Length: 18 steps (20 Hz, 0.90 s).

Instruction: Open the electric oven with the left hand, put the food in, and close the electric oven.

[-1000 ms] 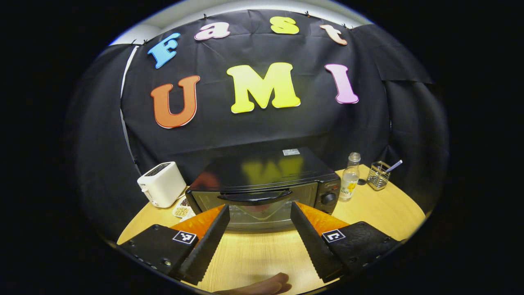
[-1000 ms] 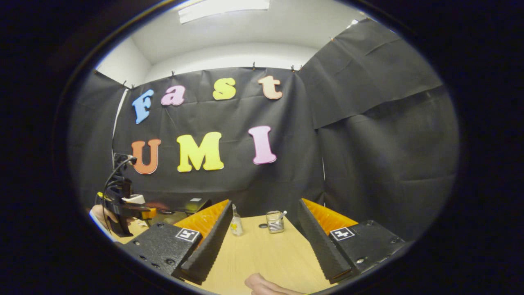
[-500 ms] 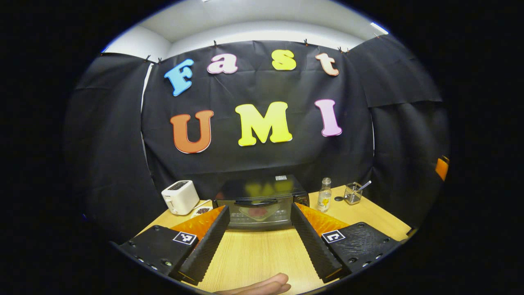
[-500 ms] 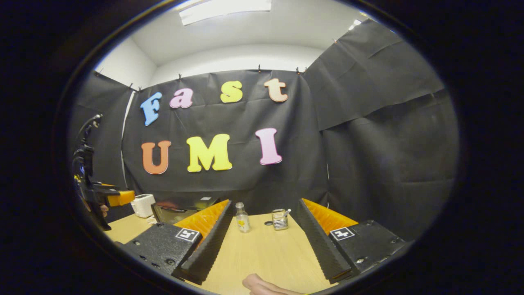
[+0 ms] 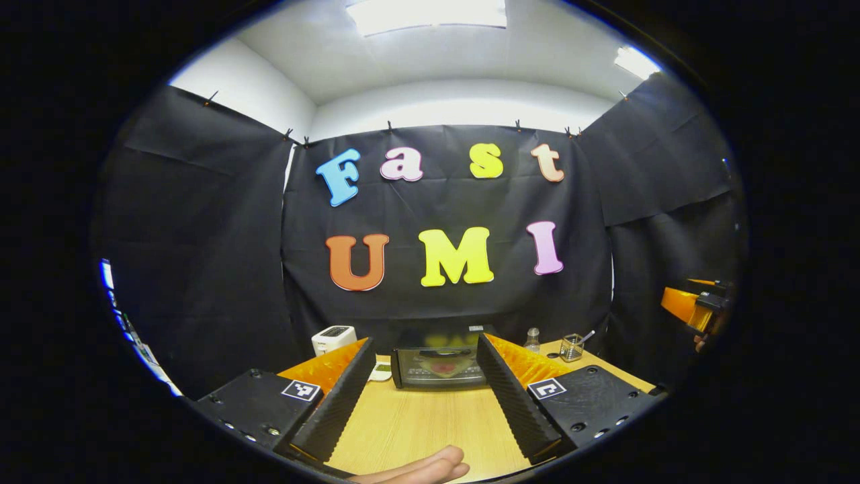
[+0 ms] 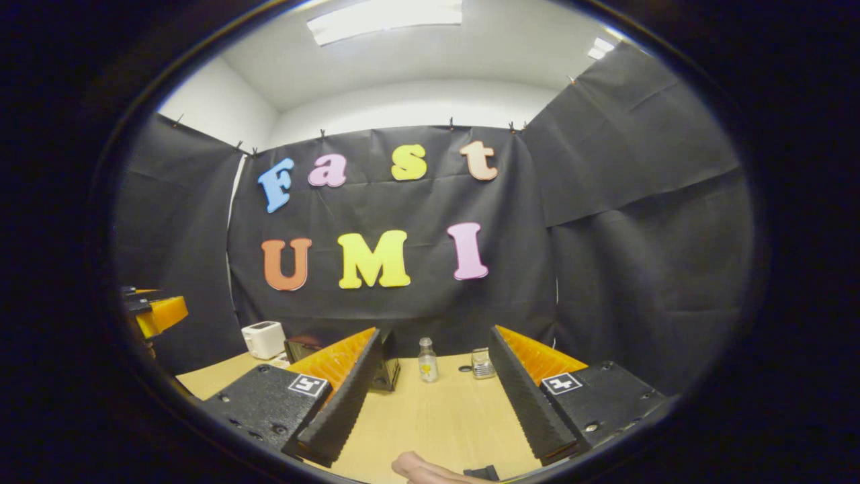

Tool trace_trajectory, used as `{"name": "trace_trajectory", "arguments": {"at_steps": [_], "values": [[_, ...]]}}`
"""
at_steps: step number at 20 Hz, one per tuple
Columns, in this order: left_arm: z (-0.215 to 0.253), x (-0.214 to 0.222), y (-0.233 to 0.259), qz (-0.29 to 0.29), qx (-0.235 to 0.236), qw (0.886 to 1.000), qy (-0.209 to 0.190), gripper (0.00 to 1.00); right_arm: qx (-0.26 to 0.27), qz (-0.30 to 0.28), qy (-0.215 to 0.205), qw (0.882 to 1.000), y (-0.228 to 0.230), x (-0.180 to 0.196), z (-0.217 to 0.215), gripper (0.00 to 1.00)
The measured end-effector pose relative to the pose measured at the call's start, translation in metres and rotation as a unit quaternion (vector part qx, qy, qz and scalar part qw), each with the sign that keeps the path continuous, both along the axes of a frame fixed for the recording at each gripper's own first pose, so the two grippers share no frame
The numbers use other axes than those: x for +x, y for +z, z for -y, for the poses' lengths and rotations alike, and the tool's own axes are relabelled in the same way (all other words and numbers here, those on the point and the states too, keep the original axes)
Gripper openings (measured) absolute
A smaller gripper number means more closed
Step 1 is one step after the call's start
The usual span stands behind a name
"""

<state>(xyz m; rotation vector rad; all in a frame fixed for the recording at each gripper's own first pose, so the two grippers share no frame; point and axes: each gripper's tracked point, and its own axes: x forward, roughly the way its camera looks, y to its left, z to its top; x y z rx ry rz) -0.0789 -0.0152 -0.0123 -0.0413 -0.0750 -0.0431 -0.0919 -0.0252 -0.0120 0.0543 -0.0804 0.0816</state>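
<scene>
The black electric oven (image 5: pixel 440 366) stands at the far side of the wooden table (image 5: pixel 423 423) with its door closed; something reddish shows behind the glass. My left gripper (image 5: pixel 423 396) is open, well back from the oven, with nothing between its fingers. In the right gripper view the oven (image 6: pixel 386 366) is partly hidden behind my left finger, and my right gripper (image 6: pixel 430 400) is open and empty above the table (image 6: pixel 437 417). The other gripper appears at the left edge (image 6: pixel 158 312) of the right gripper view and at the right edge (image 5: pixel 692 306) of the left gripper view.
A white toaster (image 5: pixel 332 338) stands left of the oven, with a small dish (image 5: pixel 381 370) beside it. A clear bottle (image 5: pixel 533 339) and a wire cup holder (image 5: pixel 572 347) stand to the oven's right. A person's fingers (image 5: pixel 416 470) show at the bottom edge.
Both grippers have pulled back and up from the oven, which now looks small and far. The oven door stays closed. Both grippers stay open.
</scene>
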Motion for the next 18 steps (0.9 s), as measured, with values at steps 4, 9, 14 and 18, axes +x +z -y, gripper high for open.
{"name": "trace_trajectory", "arguments": {"at_steps": [4, 9, 14, 18], "values": [[-0.006, -0.014, -0.018, -0.005, -0.002, 1.0, 0.008, 0.96, -0.01, 0.0, 0.015, 1.0, 0.0, -0.012, -0.017, 0.96], [0.002, -0.014, -0.018, -0.004, 0.006, 1.0, -0.003, 0.96, -0.016, 0.004, 0.015, 1.0, 0.0, -0.017, -0.017, 0.96], [0.008, -0.014, -0.017, -0.005, 0.004, 1.0, -0.014, 0.96, -0.016, -0.001, 0.013, 1.0, -0.002, -0.013, -0.016, 0.96], [0.008, -0.016, -0.018, -0.005, 0.004, 1.0, -0.018, 0.96, -0.012, 0.003, 0.012, 1.0, -0.002, -0.014, -0.013, 0.96]]}}
